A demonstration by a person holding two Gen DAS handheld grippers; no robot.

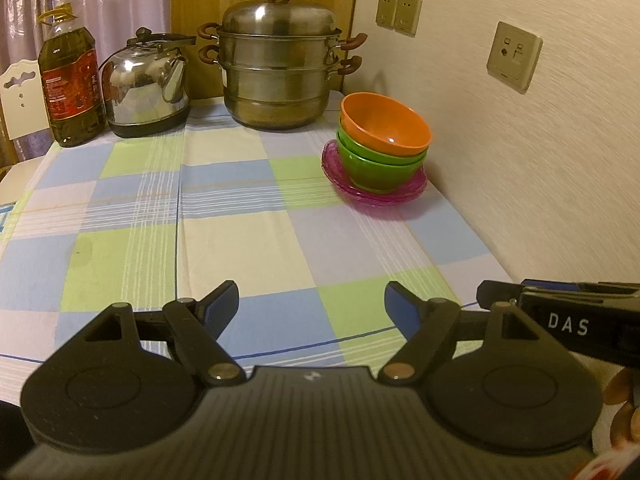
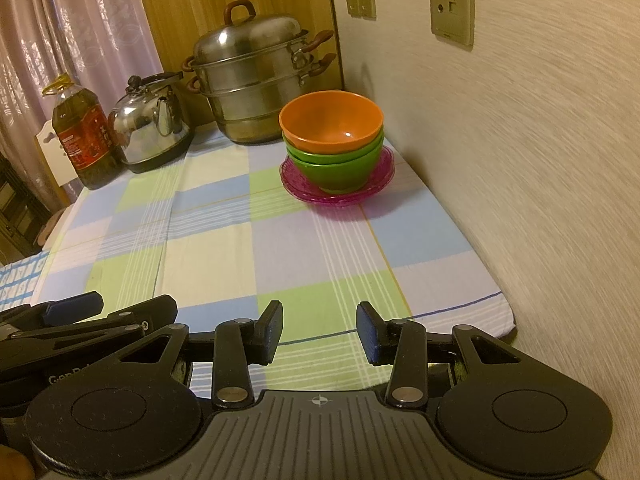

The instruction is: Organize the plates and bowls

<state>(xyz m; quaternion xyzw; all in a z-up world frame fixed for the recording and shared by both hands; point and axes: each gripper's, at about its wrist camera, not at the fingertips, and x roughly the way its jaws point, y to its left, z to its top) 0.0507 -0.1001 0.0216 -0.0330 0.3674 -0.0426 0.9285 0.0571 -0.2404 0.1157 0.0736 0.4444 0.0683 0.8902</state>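
Note:
An orange bowl (image 1: 386, 128) (image 2: 331, 122) sits nested on green bowls (image 1: 378, 166) (image 2: 336, 170), and the stack stands on pink see-through plates (image 1: 374, 190) (image 2: 340, 192) at the table's far right, by the wall. My left gripper (image 1: 312, 304) hangs open over the near part of the checked cloth, nothing between its fingers. My right gripper (image 2: 319, 330) is open too, jaws closer together, empty, near the front edge. Each gripper shows at the side of the other's view. Both are well short of the stack.
A steel steamer pot (image 1: 276, 64) (image 2: 256, 76), a kettle (image 1: 146, 84) (image 2: 150, 124) and an oil bottle (image 1: 70, 76) (image 2: 86, 136) line the back edge. The wall (image 1: 520, 140) runs along the right. A chair back (image 1: 20, 100) stands past the left edge.

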